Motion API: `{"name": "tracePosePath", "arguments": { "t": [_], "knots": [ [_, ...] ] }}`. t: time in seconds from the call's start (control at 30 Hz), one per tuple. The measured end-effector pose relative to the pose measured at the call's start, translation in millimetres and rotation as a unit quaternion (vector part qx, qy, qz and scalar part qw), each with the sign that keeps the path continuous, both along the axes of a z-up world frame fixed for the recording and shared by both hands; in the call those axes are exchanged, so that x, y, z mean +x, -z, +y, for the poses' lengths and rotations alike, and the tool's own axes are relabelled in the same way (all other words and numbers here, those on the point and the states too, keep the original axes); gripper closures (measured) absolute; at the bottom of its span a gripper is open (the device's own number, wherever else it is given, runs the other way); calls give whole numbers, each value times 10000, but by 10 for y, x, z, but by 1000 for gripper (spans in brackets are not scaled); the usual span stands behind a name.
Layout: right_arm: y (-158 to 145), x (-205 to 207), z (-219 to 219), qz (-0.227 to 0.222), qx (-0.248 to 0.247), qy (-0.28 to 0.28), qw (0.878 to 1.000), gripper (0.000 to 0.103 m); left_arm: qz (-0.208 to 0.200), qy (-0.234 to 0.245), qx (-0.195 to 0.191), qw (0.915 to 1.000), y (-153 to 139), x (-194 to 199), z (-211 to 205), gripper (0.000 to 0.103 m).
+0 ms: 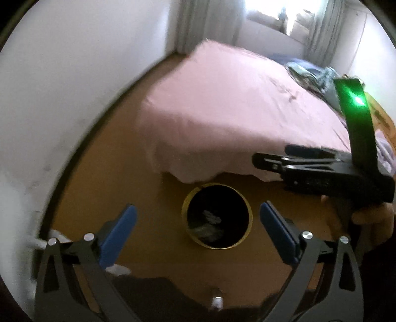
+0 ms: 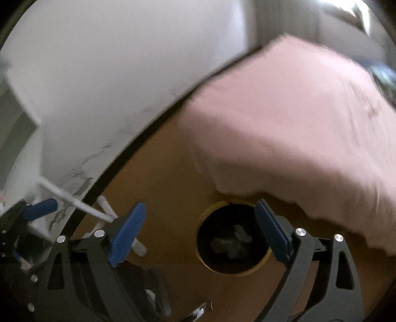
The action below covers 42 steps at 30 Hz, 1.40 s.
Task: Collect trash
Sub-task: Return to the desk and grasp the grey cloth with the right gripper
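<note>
1. At the far left of both views there is a white wall with a dark baseboard that runs along the brown floor. Some white sticks lie on the floor near the wall; I cannot tell what they are.
2. The left gripper is wide open and holds nothing. Its blue pads stand on both sides of the bin in the left wrist view.
3. The bin is round, with a yellow rim and a dark inside. It stands on the floor just in front of the corner of the bed. Some pale crumpled trash lies at its bottom; it is too blurred to say more.
4. The right gripper is also wide open and empty, and the bin shows between its pads. In the left wrist view its body appears at the right, with a green light on it, and a hand holds it from below.
5. The bed has a pink sheet whose edge hangs over the corner, just behind the bin. On the far right side of the bed lie some blue and grey cloths.
6. Behind the bed are grey curtains and a bright window.
</note>
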State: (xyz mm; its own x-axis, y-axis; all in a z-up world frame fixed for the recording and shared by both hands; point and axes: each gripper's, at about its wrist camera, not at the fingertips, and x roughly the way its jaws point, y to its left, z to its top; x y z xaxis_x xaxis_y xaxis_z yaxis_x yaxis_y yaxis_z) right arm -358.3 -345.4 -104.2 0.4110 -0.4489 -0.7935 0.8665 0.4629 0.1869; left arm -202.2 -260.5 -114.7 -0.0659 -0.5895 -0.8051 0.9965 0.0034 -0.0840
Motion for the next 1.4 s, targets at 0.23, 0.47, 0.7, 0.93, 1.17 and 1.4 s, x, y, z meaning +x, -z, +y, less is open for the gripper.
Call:
{"name": "tracePosePath", "arguments": {
  "t": [0.23,0.47,0.7,0.93,1.17,1.4],
  "knots": [
    [-624,1430,667,-620,-135,-1692,9835,13,-538,-1482,-469,9864,-802,1060,1400,7],
    [-826,2965,1868,-734,-15,-3752,9240,13,-1068,-3436,-347,9324,-1038,2051,3061,7],
    [-770,3861,3177,-537,-44,-5080,8597,14,-725,-5084,-265,8576,-954,2670,4511,7],
    [-660,4094,3659,-168,-330,-5535,8320,14,-336,-5322,-368,8452,-925,2815,4947,7],
    [-533,4296,3761,25,-279,-5605,8276,34,-569,-4820,-220,8741,-932,2954,4589,7],
    [-573,4120,3622,21,-230,-5560,8309,78,-1192,-4018,218,9077,-931,3282,4003,7]
  ]
}}
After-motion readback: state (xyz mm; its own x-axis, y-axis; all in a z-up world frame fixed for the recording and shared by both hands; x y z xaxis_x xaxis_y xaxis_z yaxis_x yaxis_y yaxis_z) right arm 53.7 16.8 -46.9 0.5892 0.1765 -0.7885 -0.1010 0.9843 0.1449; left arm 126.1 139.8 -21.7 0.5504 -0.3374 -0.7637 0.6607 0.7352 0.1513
